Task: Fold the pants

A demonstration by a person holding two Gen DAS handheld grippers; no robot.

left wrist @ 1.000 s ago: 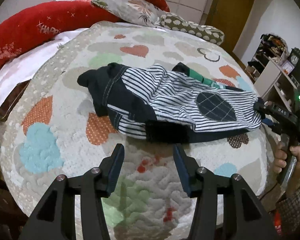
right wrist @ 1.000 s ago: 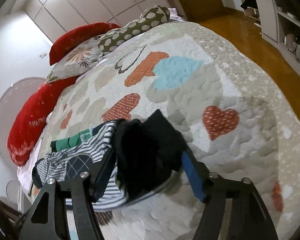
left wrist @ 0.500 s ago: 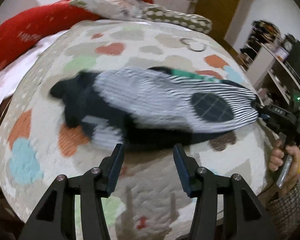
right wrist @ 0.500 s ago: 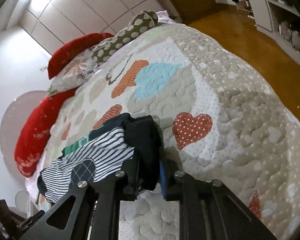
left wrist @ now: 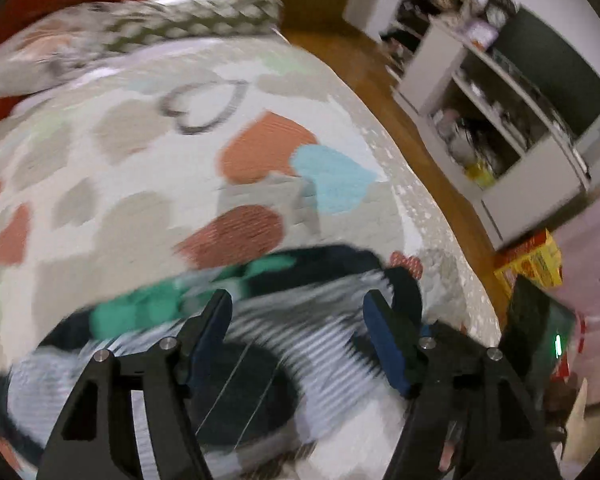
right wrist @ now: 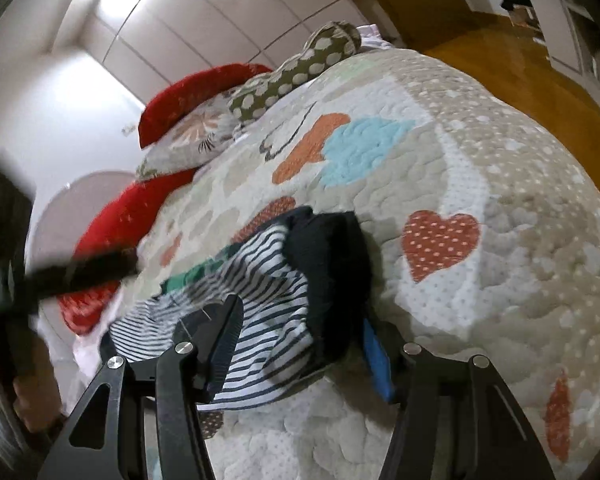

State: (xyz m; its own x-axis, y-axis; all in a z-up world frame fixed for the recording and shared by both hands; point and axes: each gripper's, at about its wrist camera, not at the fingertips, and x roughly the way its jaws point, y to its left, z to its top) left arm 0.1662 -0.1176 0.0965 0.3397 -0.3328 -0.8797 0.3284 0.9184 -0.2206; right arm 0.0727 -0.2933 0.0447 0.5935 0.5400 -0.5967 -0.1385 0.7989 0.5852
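Observation:
The striped pants (right wrist: 268,280), with a dark cuff (right wrist: 332,256), a green part and a dark checked patch (left wrist: 240,380), lie bunched on the heart-patterned quilt (right wrist: 480,152). My right gripper (right wrist: 300,340) sits low over the cuff end; its jaws are opening with fabric lying between them, and the pads do not press it. In the blurred left wrist view, my left gripper (left wrist: 296,320) hovers over the same end of the pants (left wrist: 320,320), its jaws opening and nothing gripped. At the left of the right wrist view it shows only as a dark smear.
Red bolsters (right wrist: 188,96) and patterned pillows (right wrist: 312,64) line the head of the bed. The bed's edge (left wrist: 440,216) drops to a wooden floor (left wrist: 380,64). A white shelf unit (left wrist: 500,120) with a dark screen and a yellow box (left wrist: 536,264) stand beyond.
My left gripper swept right along the pants to the cuff end and its jaws widened. My right gripper shut on the dark cuff half a second ago and has opened again.

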